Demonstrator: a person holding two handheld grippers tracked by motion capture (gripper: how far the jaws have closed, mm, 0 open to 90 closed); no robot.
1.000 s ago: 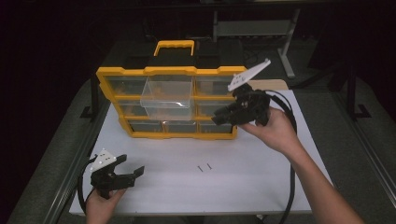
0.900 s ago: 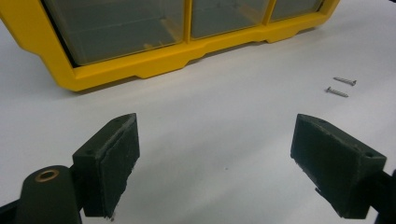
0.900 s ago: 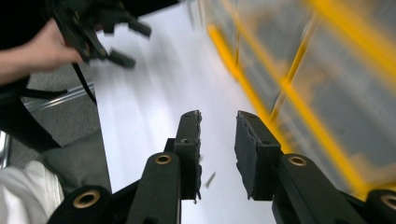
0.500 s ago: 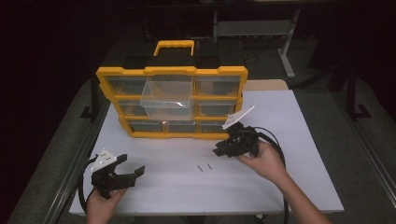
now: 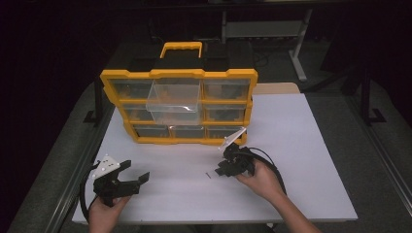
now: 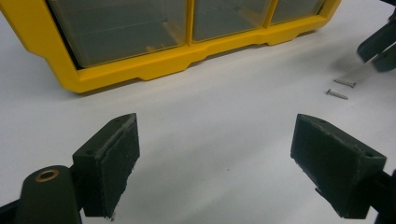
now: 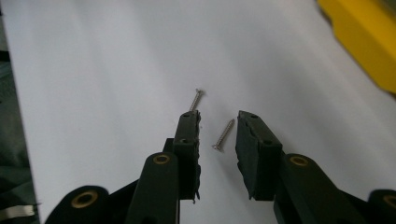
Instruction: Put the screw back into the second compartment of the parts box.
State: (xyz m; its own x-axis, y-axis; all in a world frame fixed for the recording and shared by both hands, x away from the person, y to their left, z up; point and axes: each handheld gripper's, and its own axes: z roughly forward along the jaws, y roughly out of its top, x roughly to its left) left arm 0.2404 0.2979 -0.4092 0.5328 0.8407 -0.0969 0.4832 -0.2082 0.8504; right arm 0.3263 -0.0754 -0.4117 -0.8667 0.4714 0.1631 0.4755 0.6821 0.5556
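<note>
Counting first: two screws lie on the white tabletop, one organizer stands behind them, and two grippers are in play. The nearer screw sits in the gap between the jaws of the right gripper, which stand a little apart and clamp nothing; the other screw lies just beyond the tip of one jaw, partly hidden by it. From the left gripper view both screws show as a close pair, near each other but not touching.

The right gripper is held low over the table by the person's right hand, in front of the organizer's lower right corner. The left gripper, in the left hand near the table's front left edge, has its jaws spread wide and holds nothing (its view looks across bare white surface toward the yellow frame).

The yellow organizer stands upright with a black top and yellow handle, showing nine clear drawers in three rows of three. One clear drawer, the middle one of the top row, is pulled forward.

Around the table the room is dark; grey floor flanks it, and a grey metal stand is behind it.
</note>
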